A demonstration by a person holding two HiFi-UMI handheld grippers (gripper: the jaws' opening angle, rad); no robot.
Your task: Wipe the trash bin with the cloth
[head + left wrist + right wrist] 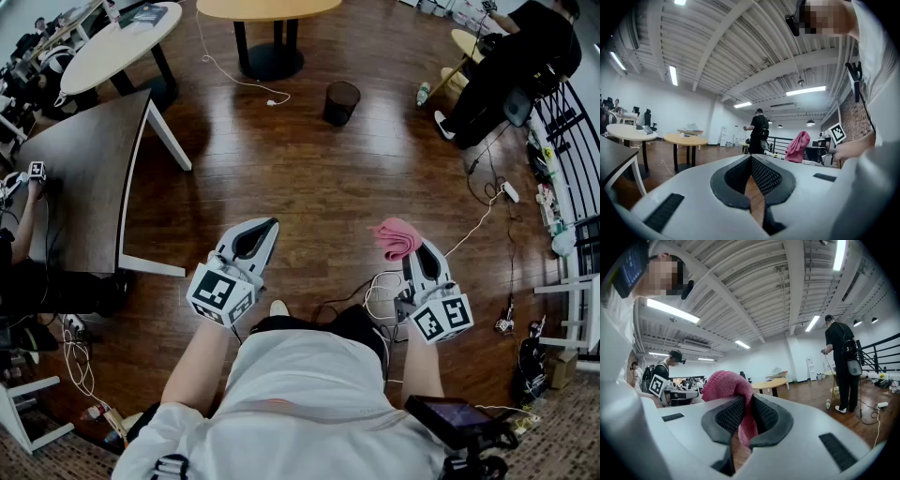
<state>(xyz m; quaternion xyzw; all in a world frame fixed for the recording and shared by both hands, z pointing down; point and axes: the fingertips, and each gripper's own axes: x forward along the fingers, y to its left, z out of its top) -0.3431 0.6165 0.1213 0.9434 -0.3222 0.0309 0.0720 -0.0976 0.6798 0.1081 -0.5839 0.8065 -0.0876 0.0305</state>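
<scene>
Trash bin [341, 101], dark, perhaps mesh, in head view only; right gripper [746, 400] pinches pink cloth [723, 384]; left gripper [269, 225] jaws pressed together.

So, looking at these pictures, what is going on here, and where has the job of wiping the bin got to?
A person stands on a wooden floor with a gripper in each hand. The right gripper is shut on a pink cloth, which bunches up above its jaws. The left gripper is shut and holds nothing. The dark trash bin stands some way ahead on the floor with nothing touching it, so wiping has not begun.
</scene>
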